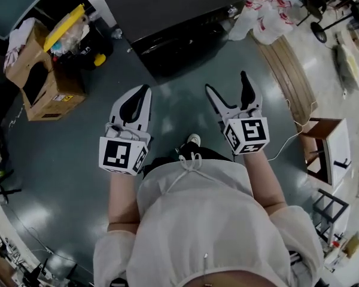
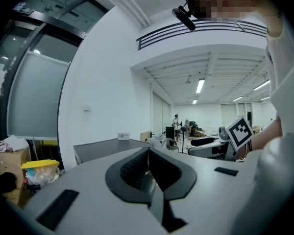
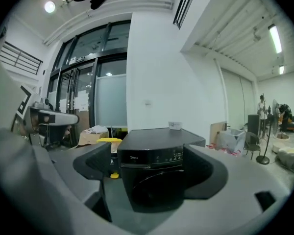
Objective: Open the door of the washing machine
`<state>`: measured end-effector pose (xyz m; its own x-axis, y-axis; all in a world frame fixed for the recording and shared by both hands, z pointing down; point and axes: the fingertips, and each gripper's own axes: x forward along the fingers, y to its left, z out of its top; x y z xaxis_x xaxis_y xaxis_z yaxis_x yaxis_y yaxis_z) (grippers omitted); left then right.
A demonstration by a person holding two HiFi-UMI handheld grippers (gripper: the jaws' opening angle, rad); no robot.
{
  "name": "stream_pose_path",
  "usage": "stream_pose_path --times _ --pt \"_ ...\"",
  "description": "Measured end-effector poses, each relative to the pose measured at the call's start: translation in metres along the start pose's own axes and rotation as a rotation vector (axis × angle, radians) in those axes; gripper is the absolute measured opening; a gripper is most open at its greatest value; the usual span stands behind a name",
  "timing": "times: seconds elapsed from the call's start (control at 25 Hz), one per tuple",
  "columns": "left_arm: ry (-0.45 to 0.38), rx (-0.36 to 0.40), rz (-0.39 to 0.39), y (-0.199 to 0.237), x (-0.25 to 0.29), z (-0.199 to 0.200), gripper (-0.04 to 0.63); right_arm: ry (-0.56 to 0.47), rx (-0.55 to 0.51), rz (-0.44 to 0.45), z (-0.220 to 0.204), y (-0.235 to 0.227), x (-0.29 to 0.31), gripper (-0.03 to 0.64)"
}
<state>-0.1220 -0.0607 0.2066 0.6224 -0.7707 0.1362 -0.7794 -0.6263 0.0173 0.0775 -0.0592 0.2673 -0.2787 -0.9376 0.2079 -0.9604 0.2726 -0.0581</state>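
A black washing machine (image 1: 173, 17) stands ahead of me on the grey floor, its front facing me and its round door (image 3: 154, 192) shut. In the right gripper view the machine (image 3: 159, 173) fills the gap between the jaws, still some way off. My right gripper (image 1: 228, 89) is open and holds nothing. My left gripper (image 1: 146, 89) hangs to its left with its jaws together and nothing between them. Both grippers hover over the floor short of the machine.
Cardboard boxes (image 1: 39, 79) and a yellow-lidded bin (image 1: 66, 26) sit at the left. White bags (image 1: 266, 14) lie to the right of the machine. A wooden strip (image 1: 290, 79) and a small cabinet (image 1: 326, 148) are at the right, with a white cable (image 1: 287, 145) on the floor.
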Motion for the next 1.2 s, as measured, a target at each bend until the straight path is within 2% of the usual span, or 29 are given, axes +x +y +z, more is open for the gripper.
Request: stream_pose_path --times 0.28,0.4,0.52,0.76,0.88,0.96,1.2 --pt "0.025 -0.003 0.037 0.02 0.043 -0.03 0.021 0.146 0.047 0.051 -0.048 -0.01 0.07 0.457" --pt "0.096 0.001 0.04 0.036 0.047 -0.063 0.021 0.235 0.073 0.044 -0.081 -0.004 0.1 0.454" --pt "0.155 -0.005 0.035 0.054 0.051 -0.095 0.021 0.325 0.114 0.025 -0.115 0.005 0.128 0.449" --pt "0.195 -0.013 0.02 0.099 0.07 -0.144 0.021 0.506 0.17 -0.016 -0.189 0.026 0.187 0.428" --pt "0.211 -0.034 0.011 0.125 0.077 -0.168 0.021 0.609 0.197 -0.034 -0.232 0.04 0.215 0.381" --pt "0.215 -0.055 0.007 0.142 0.079 -0.184 0.021 0.671 0.22 -0.05 -0.258 0.05 0.232 0.374" --pt "0.242 -0.087 0.008 0.192 0.078 -0.229 0.021 0.759 0.315 -0.165 -0.315 0.062 0.286 0.382"
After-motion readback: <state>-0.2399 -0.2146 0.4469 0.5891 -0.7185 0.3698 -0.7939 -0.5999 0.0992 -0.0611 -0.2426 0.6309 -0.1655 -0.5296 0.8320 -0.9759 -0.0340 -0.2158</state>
